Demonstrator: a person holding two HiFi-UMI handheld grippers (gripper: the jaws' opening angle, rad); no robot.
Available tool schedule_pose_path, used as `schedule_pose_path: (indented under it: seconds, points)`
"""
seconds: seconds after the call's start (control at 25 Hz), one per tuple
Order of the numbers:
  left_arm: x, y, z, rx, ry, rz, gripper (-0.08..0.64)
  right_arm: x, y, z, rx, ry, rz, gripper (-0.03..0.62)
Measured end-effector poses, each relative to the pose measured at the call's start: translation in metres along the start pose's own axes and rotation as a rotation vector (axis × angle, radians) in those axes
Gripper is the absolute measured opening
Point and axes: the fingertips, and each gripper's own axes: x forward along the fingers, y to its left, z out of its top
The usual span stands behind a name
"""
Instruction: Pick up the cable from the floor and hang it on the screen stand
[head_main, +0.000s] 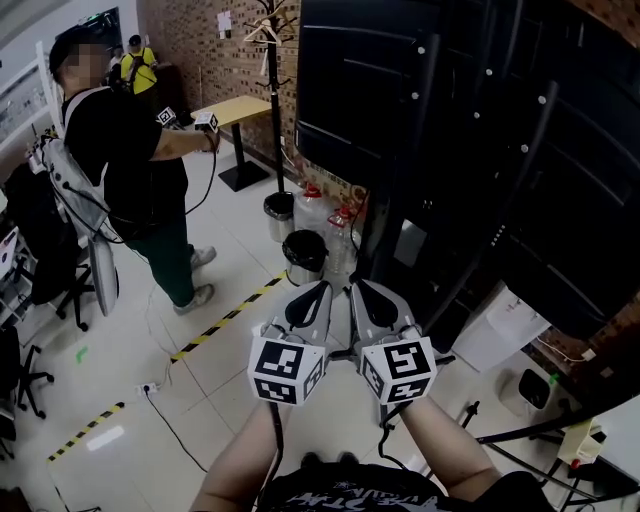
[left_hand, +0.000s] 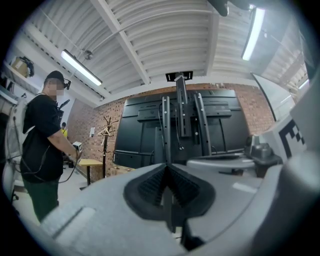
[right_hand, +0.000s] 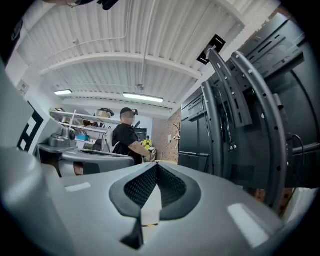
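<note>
Cable (head_main: 178, 428): apparently the dark line on floor (head_main: 120, 340) near striped tape (head_main: 225, 318), untouched. Left hand-held gripper (head_main: 312, 298), right hand-held gripper (head_main: 372, 298): jaws together, empty, facing screen stand (head_main: 405, 170). Pickup pending; likely needs a downward reach, jaws opened.

Floor (head_main: 240, 350): pale tiles, as I saw them from the head view.
Tape (head_main: 228, 316): yellow-black stripes ran across it.
Bins (head_main: 304, 257): I counted two, standing beside the water bottles (head_main: 340, 235).
Power strip (head_main: 148, 388): lay near the tape.
</note>
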Motion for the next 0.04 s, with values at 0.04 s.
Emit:
schedule_pose_path:
  seconds: [0.04]
  points:
    - [0.0003,-0.0015,-0.0006,-0.004,0.0,-0.001,0.006,-0.0009,-0.001,-0.0009,-0.007,0.005,0.0,0.006]
